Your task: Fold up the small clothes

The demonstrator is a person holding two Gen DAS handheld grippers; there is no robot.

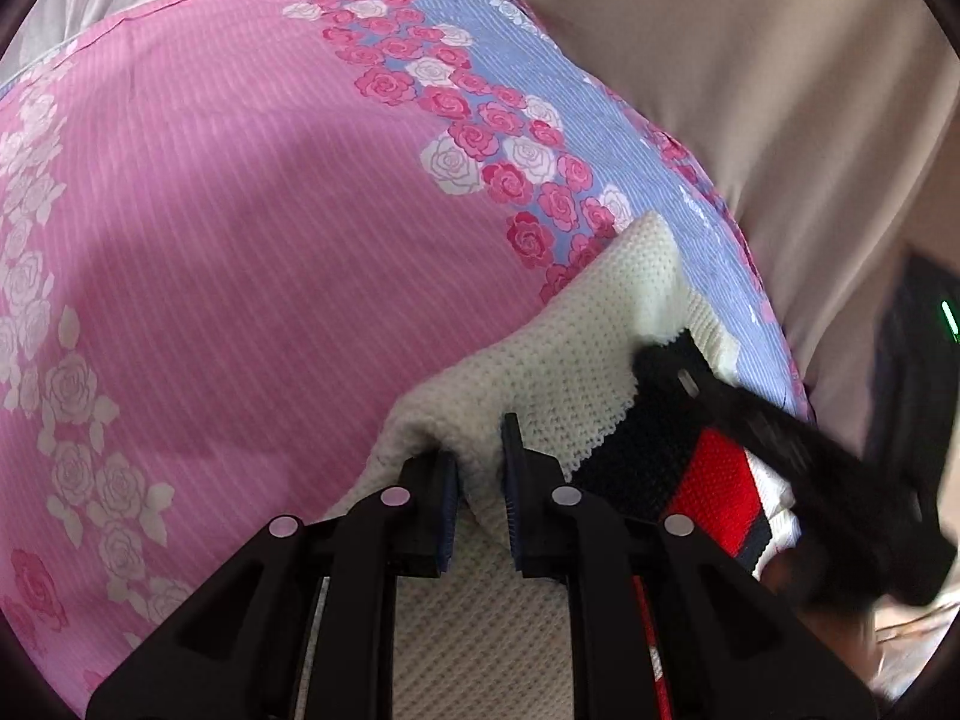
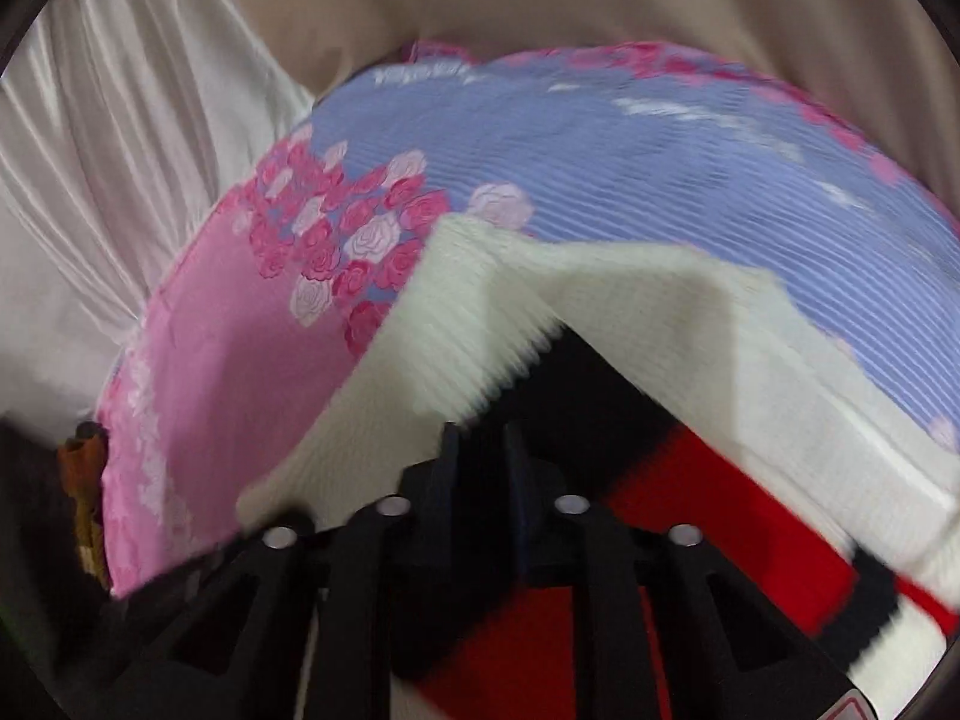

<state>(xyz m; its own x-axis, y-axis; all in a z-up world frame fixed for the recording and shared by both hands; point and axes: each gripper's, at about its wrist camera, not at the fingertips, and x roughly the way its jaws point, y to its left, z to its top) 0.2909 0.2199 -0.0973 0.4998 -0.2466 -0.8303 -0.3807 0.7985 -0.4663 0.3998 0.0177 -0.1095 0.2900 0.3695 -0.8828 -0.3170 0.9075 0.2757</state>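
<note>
- Pink cotton bedsheet (image 1: 228,228), printed with roses and fine stripes, spreads ahead of both tongs and turns lilac toward its far edge; it is flat and taut, a fair folding surface
- Beige curtain cloth (image 1: 750,90) hangs in soft folds beyond the sheet
- Cream knitted garment (image 1: 558,372) with navy and red bands (open waffle stitch, thick and springy) lies directly under and ahead of both tongs, partly lifted into a tent
- Left gripper (image 1: 480,474) is clamped on a pinched ridge of the cream knit; judged mid-fold, holding one edge
- Right gripper (image 2: 480,444), blurred, has its jaws nearly together over the navy band; whether cloth is caught there I cannot tell; next it likely needs a firm hold before carrying the edge across
</note>
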